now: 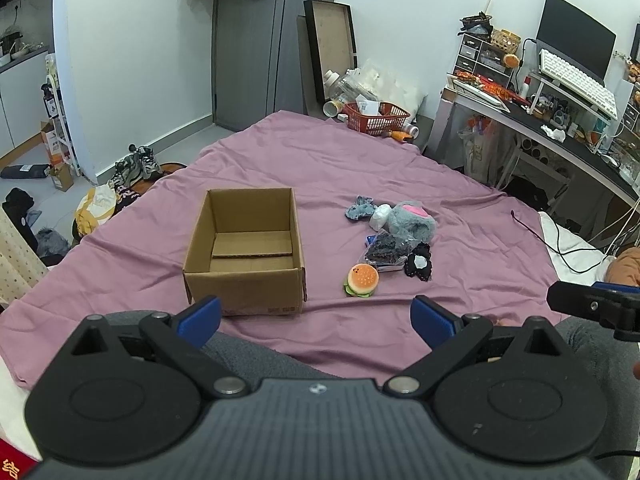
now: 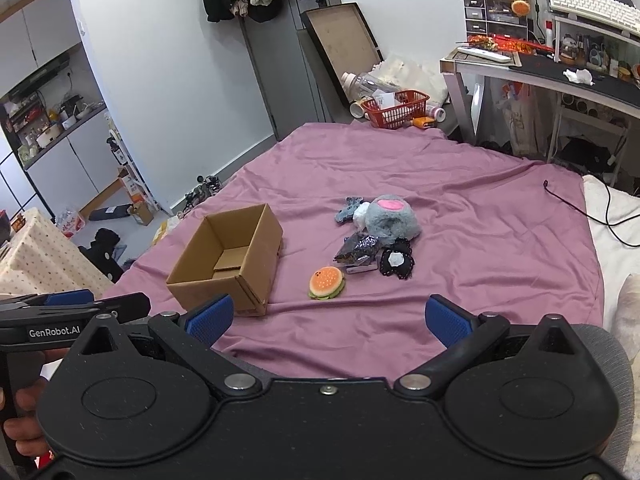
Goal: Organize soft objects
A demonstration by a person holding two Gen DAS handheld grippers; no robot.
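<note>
An open, empty cardboard box [image 1: 244,252] [image 2: 228,258] stands on the purple sheet. To its right lies a cluster of soft items: a burger plush [image 1: 362,280] [image 2: 326,283], a black frilly piece with a white centre [image 1: 419,266] [image 2: 397,263], a dark glittery packet [image 1: 384,250] [image 2: 357,249], a grey plush with a pink patch [image 1: 412,220] [image 2: 390,218], a small grey-blue plush [image 1: 360,208] [image 2: 348,209]. My left gripper [image 1: 316,316] hangs open near the box's front. My right gripper [image 2: 329,316] is open, short of the burger. Both hold nothing.
The purple sheet [image 1: 320,160] covers the bed. A red basket [image 1: 376,118] sits at its far edge. A cluttered desk [image 1: 560,120] runs along the right. Shoes and bags [image 1: 132,168] lie on the floor at left. A black cable [image 2: 580,208] crosses the sheet's right side.
</note>
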